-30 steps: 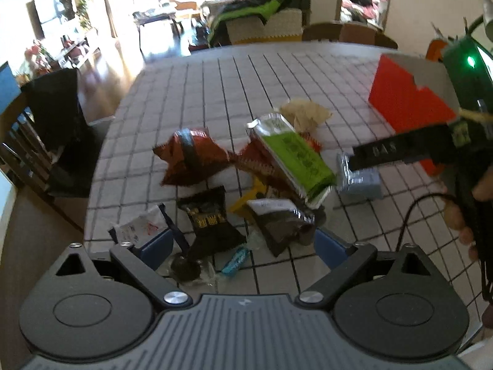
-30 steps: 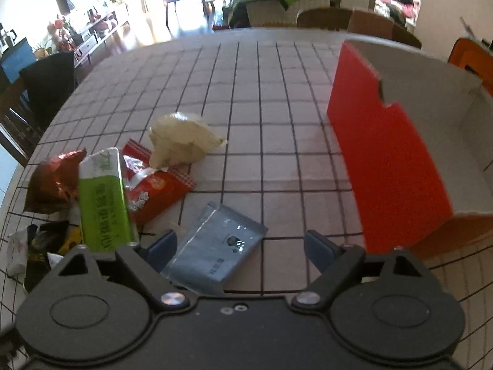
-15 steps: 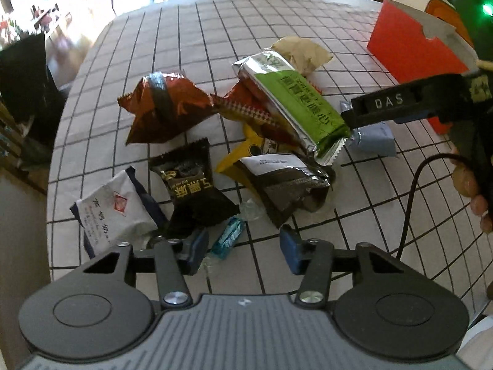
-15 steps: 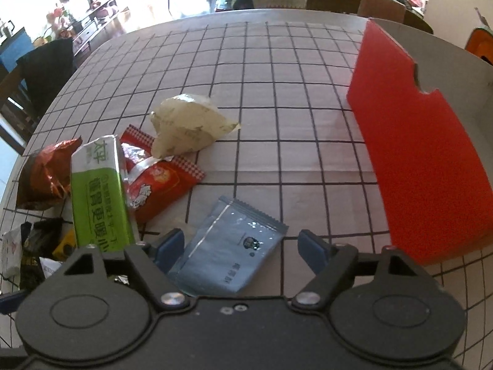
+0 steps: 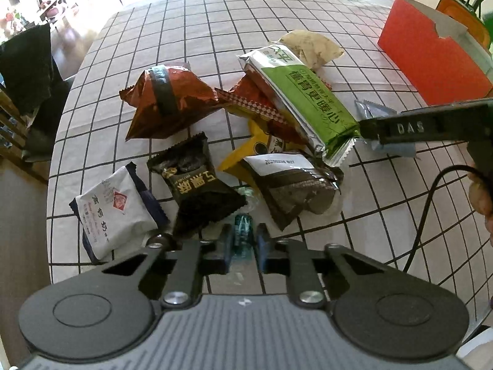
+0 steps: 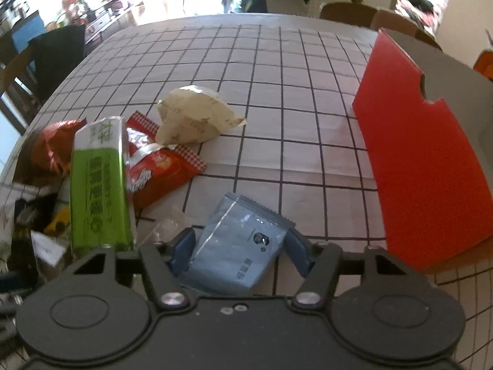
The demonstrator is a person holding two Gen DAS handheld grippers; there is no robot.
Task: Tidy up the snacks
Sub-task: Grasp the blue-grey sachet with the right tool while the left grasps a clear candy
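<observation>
The left claw [image 5: 242,240] pinches a small teal candy [image 5: 243,231] in crinkly clear wrap, its 2 blue pads pressed against the candy's sides low over the grid-lined cloth of the surface [image 5: 197,40]. Just ahead lies the snack heap: a glossy black pillow pack [image 5: 197,185], a white pouch [image 5: 114,212] beside it, a crumpled copper-red foil bag [image 5: 166,101], a dark brown wrapper [image 5: 299,188] and a long green bar [image 5: 308,101] with silver crimped ends resting across a red checkered packet [image 5: 262,98].

The right claw [image 6: 240,246] stands partly closed around a flat pale-blue sachet [image 6: 237,246] with serrated ends; contact with the pads is unclear. Only the right view shows the cream paper bag [image 6: 194,120] fully, and bare cloth between the heap and the stiff red cardboard box [image 6: 425,169] near the surface's right edge.
</observation>
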